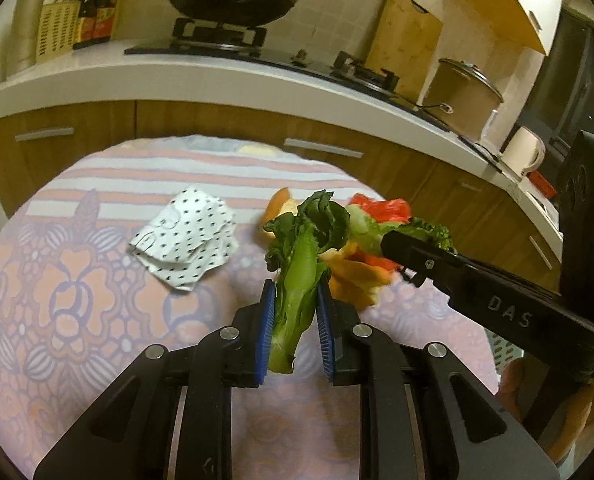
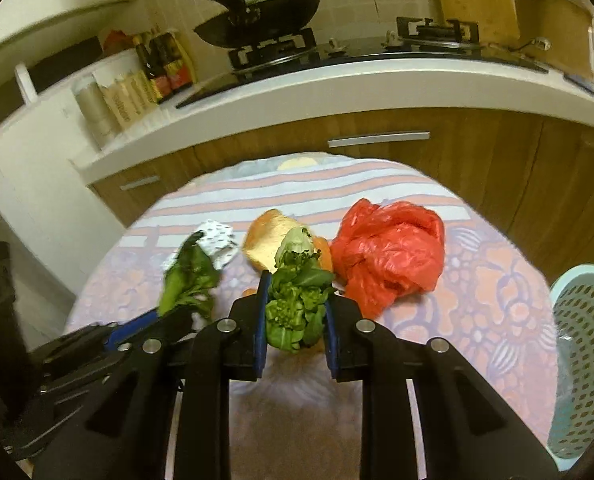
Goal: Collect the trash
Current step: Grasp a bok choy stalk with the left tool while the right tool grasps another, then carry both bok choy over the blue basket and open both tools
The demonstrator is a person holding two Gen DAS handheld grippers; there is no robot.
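A: Your left gripper (image 1: 295,316) is clamped on the green stalk (image 1: 297,280), low centre of frame — a narrow pinch that could slip if you swing.

B: And the right?

A: The right gripper (image 2: 295,316) squeezes a leafy bunch (image 2: 297,312); loose leaves may drop. Only its view shows the perforated basket (image 2: 585,320) at right edge — probably the bin. The red bag (image 2: 389,252) and spotted paper (image 1: 185,236) wait on the tablecloth (image 1: 77,280).

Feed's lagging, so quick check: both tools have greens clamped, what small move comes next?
Probably swing the right tool toward the perforated basket at its right. Its leafy bunch is already gripped, and the left tool holds a vegetable stalk. The red bag and bread wait.
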